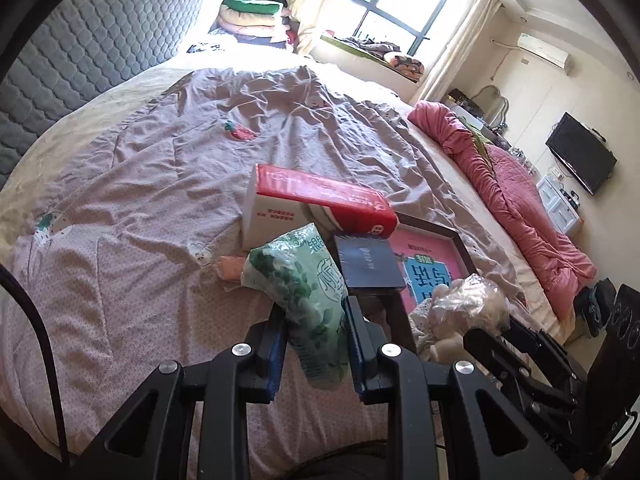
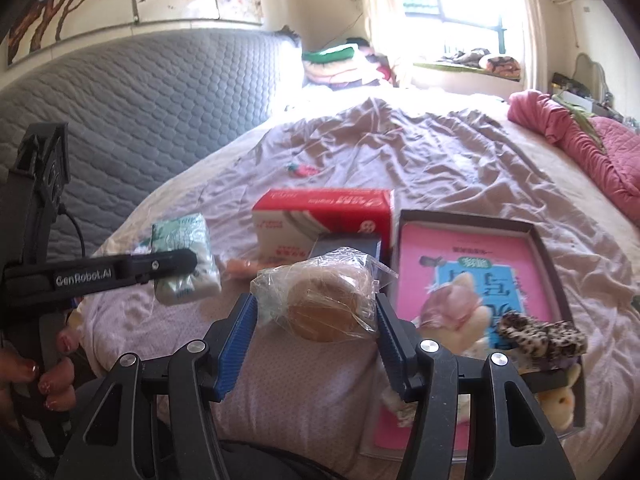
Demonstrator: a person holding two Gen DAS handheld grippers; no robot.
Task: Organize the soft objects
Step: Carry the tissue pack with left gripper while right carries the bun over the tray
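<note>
A: Where does the open box (image 2: 536, 236) sit on the bed (image 2: 400, 152)?

B: Near the foot edge, right of both tools. The right tool (image 2: 316, 312), clamping the bagged bun (image 2: 324, 304), is nearer; the left tool (image 1: 316, 332) pinches the green packet (image 1: 304, 296) lengthwise.

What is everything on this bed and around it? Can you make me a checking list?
Surface: bed under a rumpled pinkish quilt.
Job's things: green tissue pack; bagged bun; plush toys in the dark tray.
Clutter: red-and-white box; dark booklet; leopard scrunchie.
Grippers: left gripper shut on the tissue pack; right gripper shut on the bun.
Cables: black cable at left.
Surroundings: grey headboard, window, pink blanket, TV.
</note>
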